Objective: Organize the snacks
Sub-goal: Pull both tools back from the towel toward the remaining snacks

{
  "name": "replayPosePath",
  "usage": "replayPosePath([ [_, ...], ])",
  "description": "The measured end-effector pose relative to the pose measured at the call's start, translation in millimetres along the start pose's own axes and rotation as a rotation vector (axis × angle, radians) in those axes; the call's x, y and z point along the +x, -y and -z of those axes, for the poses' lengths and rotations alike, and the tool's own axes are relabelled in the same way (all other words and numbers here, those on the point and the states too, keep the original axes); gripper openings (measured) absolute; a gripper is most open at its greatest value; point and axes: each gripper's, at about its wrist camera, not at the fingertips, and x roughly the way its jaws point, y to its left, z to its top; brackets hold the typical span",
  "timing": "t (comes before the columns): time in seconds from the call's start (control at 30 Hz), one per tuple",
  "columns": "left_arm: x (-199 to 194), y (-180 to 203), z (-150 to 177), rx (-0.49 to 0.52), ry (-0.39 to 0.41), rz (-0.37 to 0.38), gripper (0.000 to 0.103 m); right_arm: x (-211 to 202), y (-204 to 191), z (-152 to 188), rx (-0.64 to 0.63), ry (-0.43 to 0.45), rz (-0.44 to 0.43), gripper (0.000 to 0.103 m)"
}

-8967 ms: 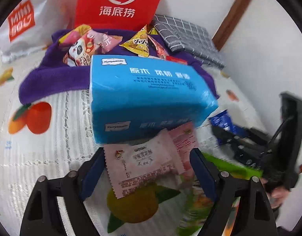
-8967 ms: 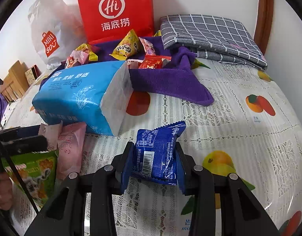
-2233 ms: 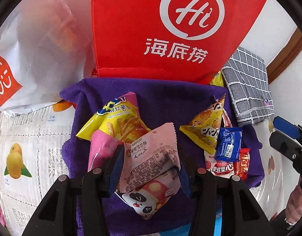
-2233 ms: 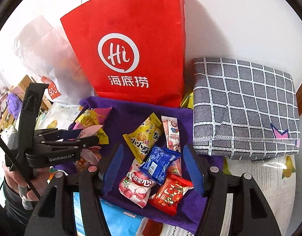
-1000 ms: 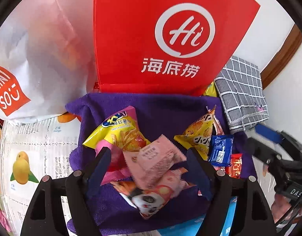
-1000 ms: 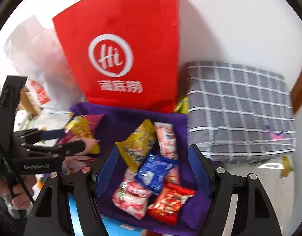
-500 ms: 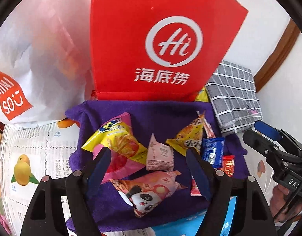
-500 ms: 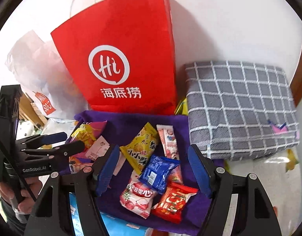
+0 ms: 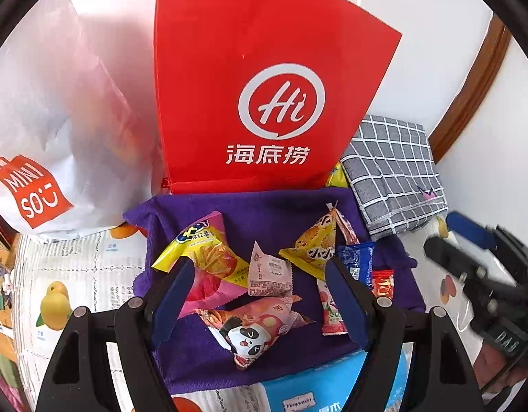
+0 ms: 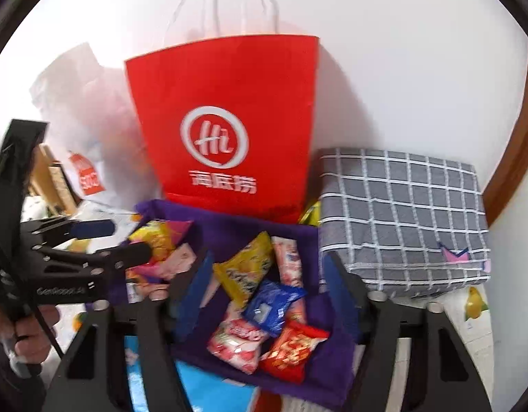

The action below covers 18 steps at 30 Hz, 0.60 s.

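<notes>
Several snack packets lie on a purple towel (image 9: 264,213): a pink-white packet (image 9: 269,271), a yellow-pink chips bag (image 9: 205,250), a panda packet (image 9: 250,326), a yellow triangular bag (image 9: 315,243) and a blue packet (image 9: 358,262). My left gripper (image 9: 260,302) is open and empty above them. My right gripper (image 10: 267,295) is open and empty above the blue packet (image 10: 272,302), a red packet (image 10: 293,350) and a pink-white strawberry packet (image 10: 238,341). The left gripper shows at the left of the right wrist view (image 10: 92,240).
A red paper bag (image 9: 264,103) stands behind the towel against the wall. A white Miniso bag (image 9: 51,120) is to its left, a folded grey checked cloth (image 9: 394,175) to its right. A blue tissue pack (image 9: 319,391) lies in front of the towel.
My left gripper opened and dropped the pink-white packet onto the towel, then pulled back. My right gripper, open over the released blue packet, has drawn back and up.
</notes>
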Motion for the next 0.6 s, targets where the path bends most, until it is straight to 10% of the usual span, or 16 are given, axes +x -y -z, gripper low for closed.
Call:
replayPosePath([
  [0.1, -8, -4, -1, -0.017, 0.010, 0.013, 0.076, -9, -10, 7, -0.022, -0.017, 0.074, 0.045],
  [0.6, -93, -6, 15, -0.036, 0.147, 0.089, 0.078, -82, -23, 69, 0.081, -0.058, -0.026, 0.048],
])
